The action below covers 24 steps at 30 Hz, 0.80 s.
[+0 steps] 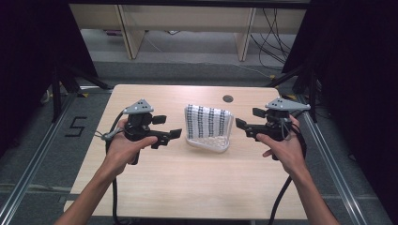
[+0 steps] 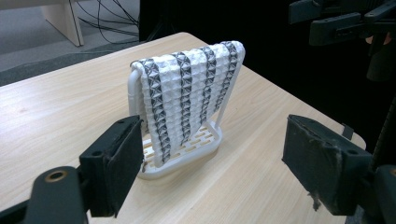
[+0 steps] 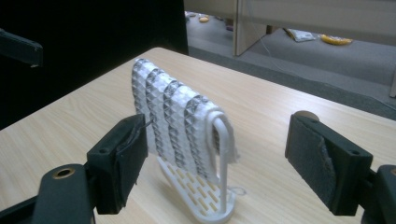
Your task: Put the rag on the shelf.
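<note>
A white plastic rack [image 1: 207, 142] stands at the middle of the wooden table [image 1: 187, 183], and a white cloth with black patterned stripes [image 1: 208, 121] hangs over its top bar. My left gripper [image 1: 168, 126] hovers just left of the rack, jaws open and empty, pointing at it. On the other side my right gripper [image 1: 248, 118] is also open and empty, facing it. In the left gripper view the cloth [image 2: 187, 98] and rack [image 2: 205, 147] lie ahead of the open gripper [image 2: 212, 154]. In the right gripper view the cloth [image 3: 173, 116] on the rack [image 3: 224, 154] is ahead of the open gripper [image 3: 215, 149].
A round cable hole [image 1: 228, 98] sits near the table's far edge. Beyond the table are desk legs [image 1: 130, 33] and loose cables [image 1: 272, 37] on the floor. Dark curtains flank both sides. Bare tabletop lies in front of the rack.
</note>
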### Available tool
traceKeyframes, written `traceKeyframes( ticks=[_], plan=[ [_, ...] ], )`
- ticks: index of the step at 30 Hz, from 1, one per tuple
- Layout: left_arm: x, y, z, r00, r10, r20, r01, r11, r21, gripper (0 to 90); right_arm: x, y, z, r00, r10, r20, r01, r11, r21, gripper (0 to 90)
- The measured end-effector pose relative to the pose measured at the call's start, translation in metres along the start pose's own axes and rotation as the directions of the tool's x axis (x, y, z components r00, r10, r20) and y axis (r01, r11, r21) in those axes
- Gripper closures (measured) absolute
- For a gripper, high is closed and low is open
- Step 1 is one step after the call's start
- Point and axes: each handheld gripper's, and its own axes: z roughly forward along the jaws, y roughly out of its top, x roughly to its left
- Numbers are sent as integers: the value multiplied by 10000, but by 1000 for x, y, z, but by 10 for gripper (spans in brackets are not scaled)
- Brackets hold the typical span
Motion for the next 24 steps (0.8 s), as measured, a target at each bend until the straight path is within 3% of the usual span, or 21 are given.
traceKeyframes(
  ticks=[2,4,7,8,10,11,13,16,19,24],
  plan=[
    [-1,-4,-3,10000,49,-87,-49,10000,-53,196,3,-2,0,9999,119,-79,-119,9999,-15,223],
    [-2,-7,-5,9999,67,-126,-67,10000,-47,196,4,-4,0,9999,-150,-59,150,9999,-5,223],
    [-3,-12,-8,9999,59,-124,-59,10000,-53,196,7,-8,-1,9999,103,-52,-103,9999,17,223],
    [-3,-14,-9,9999,109,-129,-110,9999,-12,196,5,-9,-2,9996,-263,-123,262,9996,-66,223],
    [-3,-17,-10,9998,113,-193,-113,9999,5,196,7,-11,-4,9998,144,-156,-143,9999,52,223],
    [-3,-20,-10,9998,107,-178,-107,9999,-37,196,6,-11,-4,9998,-176,7,176,9998,-77,222],
    [-3,-23,-10,9999,42,-155,-43,10000,-30,196,7,-14,-4,9999,26,-127,-25,10000,13,222],
    [-3,-28,-11,9999,39,-156,-39,10000,-33,196,7,-16,-4,9998,-147,-104,147,9999,-59,220],
    [-4,-32,-11,10000,29,-91,-29,10000,0,196,10,-19,-6,9999,63,-146,-62,10000,73,218],
    [-6,-38,-11,10000,51,-62,-52,10000,-54,196,11,-23,-5,9998,-56,-202,57,10000,53,204]
  ],
)
